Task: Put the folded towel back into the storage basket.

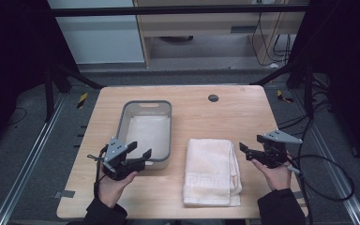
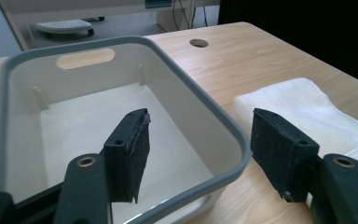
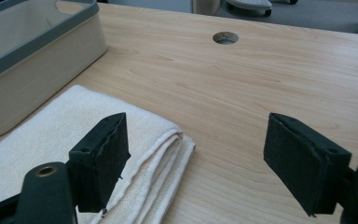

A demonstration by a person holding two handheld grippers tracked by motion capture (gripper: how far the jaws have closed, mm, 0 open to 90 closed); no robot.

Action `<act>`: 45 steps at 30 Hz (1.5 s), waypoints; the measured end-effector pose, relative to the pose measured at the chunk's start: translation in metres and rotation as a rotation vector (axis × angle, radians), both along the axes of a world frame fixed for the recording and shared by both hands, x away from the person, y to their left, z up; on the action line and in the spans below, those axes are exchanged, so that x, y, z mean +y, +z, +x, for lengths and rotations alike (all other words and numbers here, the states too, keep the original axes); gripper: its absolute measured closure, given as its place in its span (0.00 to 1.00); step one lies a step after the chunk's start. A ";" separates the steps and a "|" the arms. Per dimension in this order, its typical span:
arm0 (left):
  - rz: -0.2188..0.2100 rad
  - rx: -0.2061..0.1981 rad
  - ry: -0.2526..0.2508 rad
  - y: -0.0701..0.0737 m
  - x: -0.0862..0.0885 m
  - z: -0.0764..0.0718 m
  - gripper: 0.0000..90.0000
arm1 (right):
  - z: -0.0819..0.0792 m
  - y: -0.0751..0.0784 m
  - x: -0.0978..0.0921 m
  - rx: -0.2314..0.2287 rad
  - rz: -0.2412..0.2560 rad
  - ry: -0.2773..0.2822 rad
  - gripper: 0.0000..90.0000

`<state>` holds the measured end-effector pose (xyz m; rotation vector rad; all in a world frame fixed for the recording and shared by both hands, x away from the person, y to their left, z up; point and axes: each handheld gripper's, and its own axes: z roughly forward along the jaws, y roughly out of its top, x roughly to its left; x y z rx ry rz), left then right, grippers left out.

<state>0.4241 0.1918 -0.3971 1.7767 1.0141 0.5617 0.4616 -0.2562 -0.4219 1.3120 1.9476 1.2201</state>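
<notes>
White folded towel point(image 1: 212, 171) looks soft, light, floppy; I take layered edge. Right gripper point(image 1: 245, 151) and left gripper point(image 1: 139, 150) spread, empty, near grey bin point(image 1: 122, 122).

Black sleeves; 2 black hand-held grippers point(image 1: 139, 152) point(image 1: 244, 151), grey plates.

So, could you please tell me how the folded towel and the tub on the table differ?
The towel is soft cloth, folded flat into layers; the tub is a rigid container with upright walls and a grey rim. The towel lies nearer the right claw, while the tub sits by the left claw, whose jaws straddle its near corner. The tub has a handle slot; the towel has none. Both are pale, roughly rectangular and rest on the wooden table.
</notes>
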 end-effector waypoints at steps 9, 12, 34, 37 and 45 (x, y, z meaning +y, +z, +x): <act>0.015 0.009 -0.059 -0.005 -0.025 -0.003 0.43 | 0.004 0.004 0.008 0.005 0.008 0.020 0.25; 0.021 0.014 -0.077 -0.006 -0.032 -0.004 0.44 | 0.006 0.003 0.010 0.011 0.022 0.030 0.26; 0.072 0.081 -0.168 -0.029 -0.063 -0.017 0.48 | 0.016 -0.006 0.023 0.060 0.009 0.065 0.27; 0.088 0.090 -0.177 -0.034 -0.067 -0.019 0.48 | 0.016 -0.008 0.024 0.063 0.007 0.066 0.27; 0.118 0.117 -0.206 -0.045 -0.078 -0.022 0.48 | 0.018 -0.014 0.029 0.073 -0.026 0.077 0.26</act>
